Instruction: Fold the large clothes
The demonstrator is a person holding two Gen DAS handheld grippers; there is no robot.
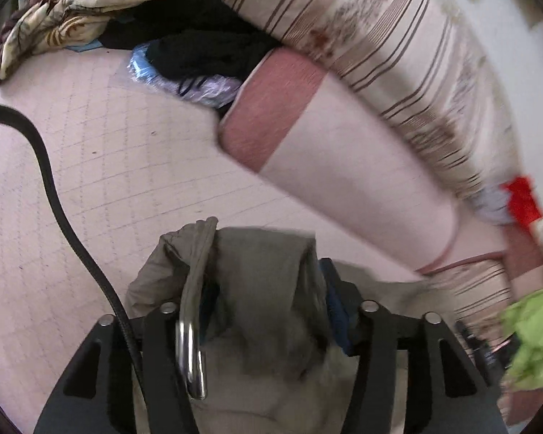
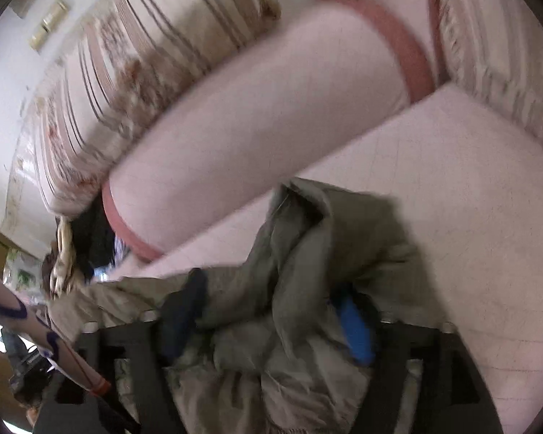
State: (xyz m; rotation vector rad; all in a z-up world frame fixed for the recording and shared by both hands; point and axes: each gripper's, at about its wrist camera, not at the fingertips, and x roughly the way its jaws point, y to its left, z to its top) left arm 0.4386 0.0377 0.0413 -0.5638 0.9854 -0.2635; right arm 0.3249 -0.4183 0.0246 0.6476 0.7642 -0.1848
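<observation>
A grey-khaki garment lies bunched on the pink quilted bed. My left gripper hangs low over it, jaws apart, with a fold of the cloth standing loosely between them and draped over the left finger. A shiny metal ring hangs by that finger. In the right wrist view the same garment spreads across the bed. My right gripper stands wide open over it, the blue pad and the dark finger well apart with crumpled cloth lying between them.
A pink bolster with red bands lies behind the garment, against a striped floral quilt. Black clothes and a patterned blanket are heaped far left. A black cable crosses the bed. A patterned sleeve shows lower left.
</observation>
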